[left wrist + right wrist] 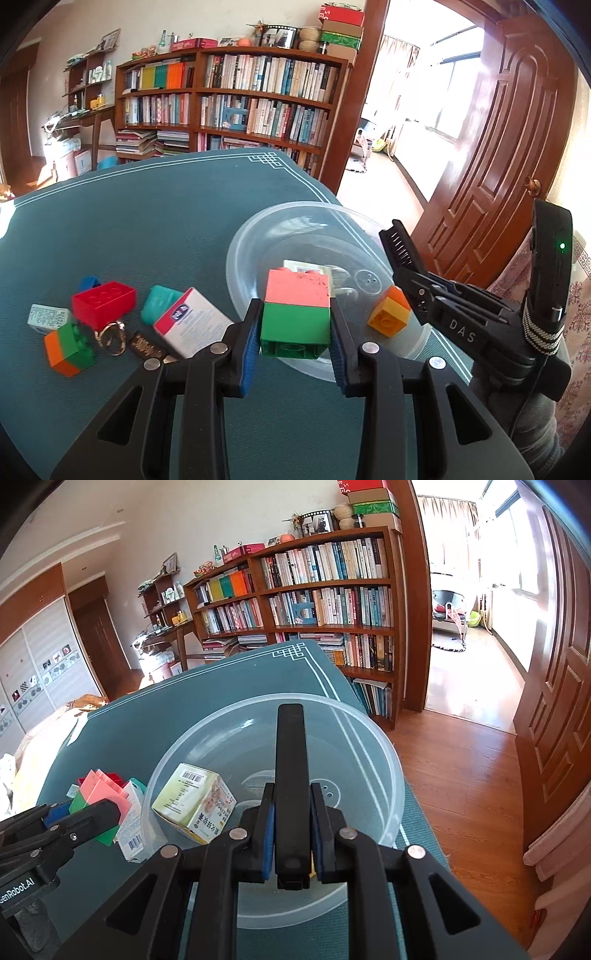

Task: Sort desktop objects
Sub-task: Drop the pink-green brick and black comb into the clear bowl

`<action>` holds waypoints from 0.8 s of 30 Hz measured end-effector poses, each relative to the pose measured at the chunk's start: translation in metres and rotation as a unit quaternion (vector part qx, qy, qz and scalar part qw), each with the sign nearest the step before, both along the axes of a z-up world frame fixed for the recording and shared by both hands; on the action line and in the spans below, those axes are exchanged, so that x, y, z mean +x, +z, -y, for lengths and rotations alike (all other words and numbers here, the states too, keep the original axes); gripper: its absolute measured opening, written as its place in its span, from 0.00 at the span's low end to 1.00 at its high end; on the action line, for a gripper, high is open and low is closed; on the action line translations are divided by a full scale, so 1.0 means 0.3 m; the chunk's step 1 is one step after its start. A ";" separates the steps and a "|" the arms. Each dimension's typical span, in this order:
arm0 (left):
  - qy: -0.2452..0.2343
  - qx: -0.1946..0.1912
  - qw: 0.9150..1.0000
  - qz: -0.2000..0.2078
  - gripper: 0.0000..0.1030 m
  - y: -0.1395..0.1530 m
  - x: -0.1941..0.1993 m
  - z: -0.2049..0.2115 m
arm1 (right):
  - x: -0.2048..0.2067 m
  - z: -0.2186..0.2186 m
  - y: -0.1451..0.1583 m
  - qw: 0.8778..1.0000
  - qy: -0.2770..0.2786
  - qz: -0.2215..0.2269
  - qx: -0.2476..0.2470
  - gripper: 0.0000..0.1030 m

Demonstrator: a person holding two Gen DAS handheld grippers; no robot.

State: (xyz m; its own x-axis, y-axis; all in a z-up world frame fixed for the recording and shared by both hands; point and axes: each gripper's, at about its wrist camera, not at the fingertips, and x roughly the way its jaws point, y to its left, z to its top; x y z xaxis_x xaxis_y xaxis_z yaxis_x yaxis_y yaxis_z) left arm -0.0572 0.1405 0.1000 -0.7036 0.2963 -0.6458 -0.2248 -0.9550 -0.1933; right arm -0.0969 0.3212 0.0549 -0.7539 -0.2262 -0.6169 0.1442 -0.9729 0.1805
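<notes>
My left gripper point(295, 328) is shut on a pink-and-green brick point(295, 314) and holds it above the near rim of the clear plastic bowl point(258, 236). The bowl holds a small carton point(194, 806) and an orange-and-yellow brick point(388, 312). My right gripper point(291, 834) is shut on a black comb point(291, 775) over the bowl point(369, 734); the comb's teeth show in the left wrist view point(397, 245). On the table lie a red brick point(103, 302), an orange-and-green brick point(68, 347), a white box point(194, 321), a teal object point(159, 302), a ring point(110, 336) and a small label box point(48, 318).
The table has a dark green mat point(129, 221) with a white border. Its right edge drops to a wooden floor point(461, 775). A bookshelf point(236, 96) stands behind the table, and an open wooden door point(509, 140) at the right.
</notes>
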 end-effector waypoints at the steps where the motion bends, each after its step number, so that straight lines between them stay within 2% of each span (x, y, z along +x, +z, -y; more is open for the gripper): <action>1: -0.006 0.002 1.000 0.001 0.35 0.000 -0.011 -0.018 | -0.005 -0.006 -0.005 1.000 -0.002 0.002 -0.001 0.18; 11: -0.035 0.014 0.999 0.009 0.35 -0.003 -0.079 -0.143 | -0.016 -0.062 -0.032 1.000 -0.014 0.012 -0.018 0.20; 12: -0.031 0.013 0.999 0.013 0.41 -0.005 -0.087 -0.148 | -0.018 -0.065 -0.034 1.000 -0.015 0.013 -0.020 0.22; 13: -0.028 0.012 0.999 0.017 0.53 -0.009 -0.097 -0.150 | -0.018 -0.069 -0.035 1.000 -0.017 0.013 -0.022 0.29; 16: -0.018 0.026 0.999 0.008 0.59 -0.007 -0.094 -0.131 | -0.021 -0.080 -0.037 0.999 -0.026 0.012 -0.023 0.48; 17: -0.016 0.028 0.999 0.007 0.59 -0.005 -0.094 -0.122 | -0.019 -0.085 -0.039 0.999 -0.029 0.012 -0.025 0.51; 24: 0.031 0.027 0.999 0.001 0.59 -0.008 -0.075 -0.014 | -0.003 -0.067 -0.022 0.999 -0.014 0.006 -0.035 0.51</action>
State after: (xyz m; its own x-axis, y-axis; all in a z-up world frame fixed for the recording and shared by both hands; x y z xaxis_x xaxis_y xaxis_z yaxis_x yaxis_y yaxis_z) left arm -0.0798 0.1447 0.0977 -0.7196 0.2871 -0.6322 -0.1657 -0.9552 -0.2452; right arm -0.0977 0.3413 0.0483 -0.7531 -0.2480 -0.6094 0.1139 -0.9614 0.2504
